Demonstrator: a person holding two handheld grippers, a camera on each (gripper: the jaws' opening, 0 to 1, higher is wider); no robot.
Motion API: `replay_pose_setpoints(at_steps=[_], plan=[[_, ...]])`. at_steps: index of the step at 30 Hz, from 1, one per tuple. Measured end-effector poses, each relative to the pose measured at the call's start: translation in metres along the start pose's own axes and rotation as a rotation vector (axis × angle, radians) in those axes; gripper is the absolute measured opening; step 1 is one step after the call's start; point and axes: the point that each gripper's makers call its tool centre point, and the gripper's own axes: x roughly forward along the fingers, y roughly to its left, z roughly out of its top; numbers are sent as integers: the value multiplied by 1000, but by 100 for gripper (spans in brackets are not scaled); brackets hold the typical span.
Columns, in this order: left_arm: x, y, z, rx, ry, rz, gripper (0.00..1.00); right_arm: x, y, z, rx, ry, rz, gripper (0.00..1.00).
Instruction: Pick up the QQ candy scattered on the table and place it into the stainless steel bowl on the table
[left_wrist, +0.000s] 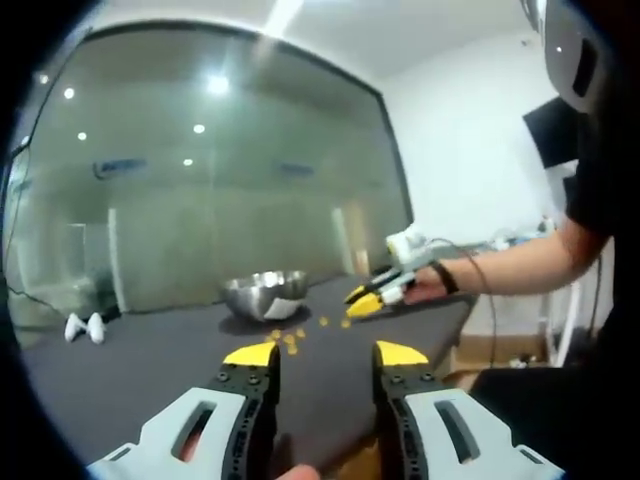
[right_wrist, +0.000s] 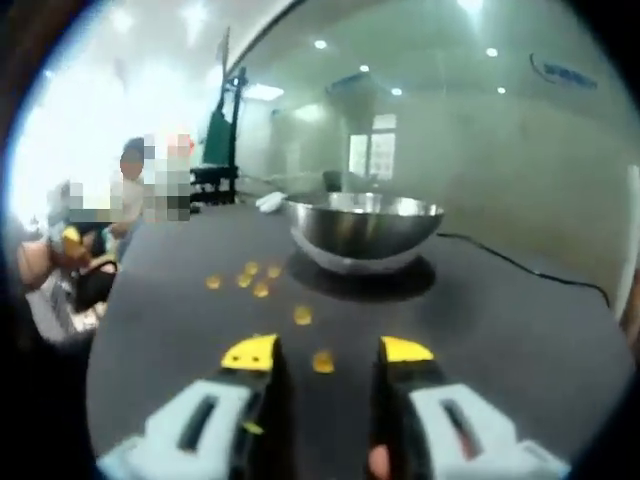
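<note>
A stainless steel bowl (left_wrist: 265, 293) (right_wrist: 362, 228) stands upright on the dark table (left_wrist: 150, 370) (right_wrist: 520, 340). Several small yellow QQ candies (left_wrist: 290, 340) (right_wrist: 250, 280) lie scattered on the tabletop in front of it. My left gripper (left_wrist: 325, 353) is open, low over the near table edge and short of the candies. My right gripper (right_wrist: 327, 351) is open, and one candy (right_wrist: 322, 361) lies on the table between its yellow tips. Another candy (right_wrist: 302, 315) sits just ahead. In the left gripper view the right gripper (left_wrist: 372, 297) comes in from the right, held by a hand (left_wrist: 430, 282).
Two small white objects (left_wrist: 85, 327) sit at the table's far left end. A thin cable (right_wrist: 520, 265) runs across the table beside the bowl. A glass wall stands behind the table. The person holding the grippers stands at the table's edge (left_wrist: 450, 320). Other people (right_wrist: 120, 200) are beyond the far end.
</note>
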Motion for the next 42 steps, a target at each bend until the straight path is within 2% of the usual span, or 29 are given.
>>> replay_pose_setpoints(at_steps=[2,12,26,30,35,39,42], plan=[[-1,0,0,0,-2,2,37,9,-7,-3,8,2,0,35],[-3,5,-3,2,3,14,36,11,-2,-12,-6,33,29,32],[-5,10,-6,2,13,27,35,14,-4,-12,-7,17,45,26],[-7,11,-6,1,11,33,35,15,-2,-11,-14,17,41,18],[-8,11,-6,-2,10,34,34,15,1,-11,-17,17,44,16],[-7,10,-6,0,13,31,34,14,-1,-12,-18,20,38,10],[-7,9,-6,3,13,26,34,14,-2,-12,-20,19,39,10]])
